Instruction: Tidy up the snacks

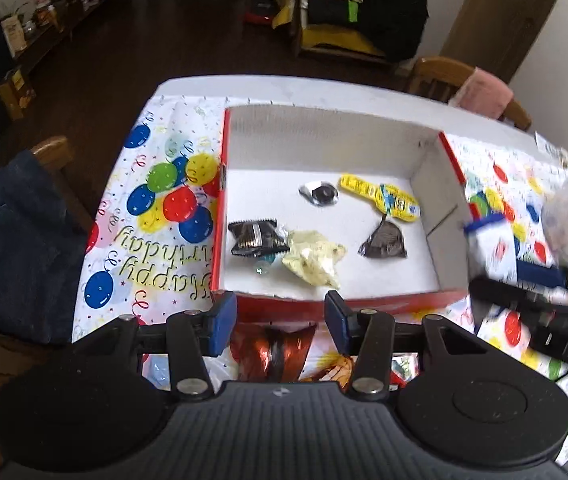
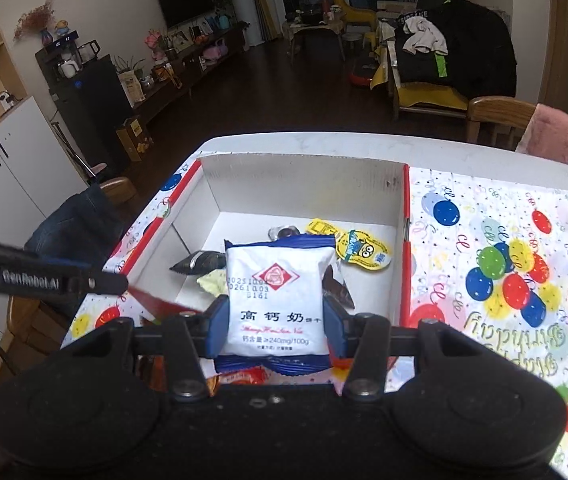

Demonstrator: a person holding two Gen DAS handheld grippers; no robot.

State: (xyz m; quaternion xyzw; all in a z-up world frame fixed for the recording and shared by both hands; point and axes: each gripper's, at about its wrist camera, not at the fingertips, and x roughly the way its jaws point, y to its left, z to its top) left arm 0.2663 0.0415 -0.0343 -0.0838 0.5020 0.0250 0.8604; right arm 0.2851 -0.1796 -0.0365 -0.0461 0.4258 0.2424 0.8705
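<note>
There is one cardboard box (image 1: 450, 184) on the table. Inside it I count five snacks: one black packet (image 1: 257, 237), one pale yellow wrapper (image 1: 316, 258), one dark triangular packet (image 1: 384, 242), one small silver and black round snack (image 1: 320, 193), and one long yellow packet (image 1: 380, 196). One white and blue packet (image 2: 279, 296) is outside the box, between two gripper fingers. In front of the box lies one orange and brown foil bag (image 1: 273, 350). There are two grippers, and one balloon tablecloth (image 2: 504, 280). Three wooden chairs are partly visible in the left view.
</note>
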